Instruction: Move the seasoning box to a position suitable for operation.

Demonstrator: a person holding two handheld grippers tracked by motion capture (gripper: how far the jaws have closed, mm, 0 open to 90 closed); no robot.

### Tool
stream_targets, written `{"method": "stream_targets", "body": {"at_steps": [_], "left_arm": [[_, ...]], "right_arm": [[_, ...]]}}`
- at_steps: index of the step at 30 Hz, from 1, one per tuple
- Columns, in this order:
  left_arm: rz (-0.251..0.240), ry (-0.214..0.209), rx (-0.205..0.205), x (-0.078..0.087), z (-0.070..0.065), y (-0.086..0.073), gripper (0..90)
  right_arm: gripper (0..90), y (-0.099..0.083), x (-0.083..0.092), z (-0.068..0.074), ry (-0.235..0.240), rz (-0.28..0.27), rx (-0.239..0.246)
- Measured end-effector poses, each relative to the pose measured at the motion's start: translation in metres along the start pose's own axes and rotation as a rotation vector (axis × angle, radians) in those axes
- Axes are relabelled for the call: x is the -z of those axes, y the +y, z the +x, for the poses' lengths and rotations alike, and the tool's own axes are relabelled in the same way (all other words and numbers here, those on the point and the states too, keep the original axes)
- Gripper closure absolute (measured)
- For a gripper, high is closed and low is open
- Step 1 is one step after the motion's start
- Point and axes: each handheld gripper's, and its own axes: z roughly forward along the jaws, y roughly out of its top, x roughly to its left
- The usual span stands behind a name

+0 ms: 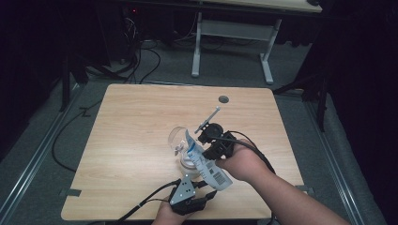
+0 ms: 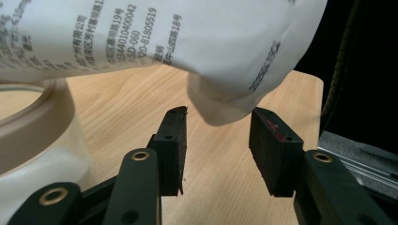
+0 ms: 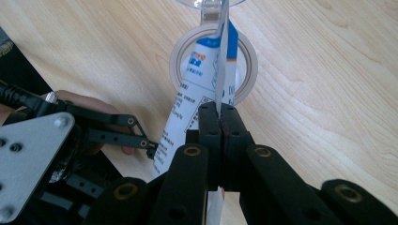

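Note:
A white and blue printed pouch (image 1: pixel 209 166) hangs tilted over a clear round jar (image 1: pixel 184 161), whose lid (image 1: pixel 177 136) stands open behind it. My right gripper (image 1: pixel 204 150) is shut on the pouch's thin edge (image 3: pixel 219 110), and the pouch's upper end reaches down into the jar's mouth (image 3: pixel 248 70). My left gripper (image 1: pixel 213 191) sits near the table's front edge with its jaws open. The pouch's bottom corner (image 2: pixel 220 105) dips between the tops of its pads (image 2: pixel 272 150) without touching them. The jar's rim (image 2: pixel 33 126) is just to the left of that gripper.
The wooden table (image 1: pixel 131 122) has a round cable hole (image 1: pixel 223 99) at the back right. Another table's white legs (image 1: pixel 232 44) and loose cables (image 1: pixel 141 61) lie on the floor behind. The left gripper's grey plate (image 3: pixel 33 150) is close to the right gripper.

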Motion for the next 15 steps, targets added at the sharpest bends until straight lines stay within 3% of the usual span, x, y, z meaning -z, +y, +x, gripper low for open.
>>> {"method": "stream_targets", "body": {"at_steps": [15], "left_arm": [[0.004,-0.005,-0.007,-0.0004,0.0005,-0.0018,55.5]], "right_arm": [[90.0,-0.0001,-0.0002,-0.0005,-0.010,-0.007,-0.013]]}}
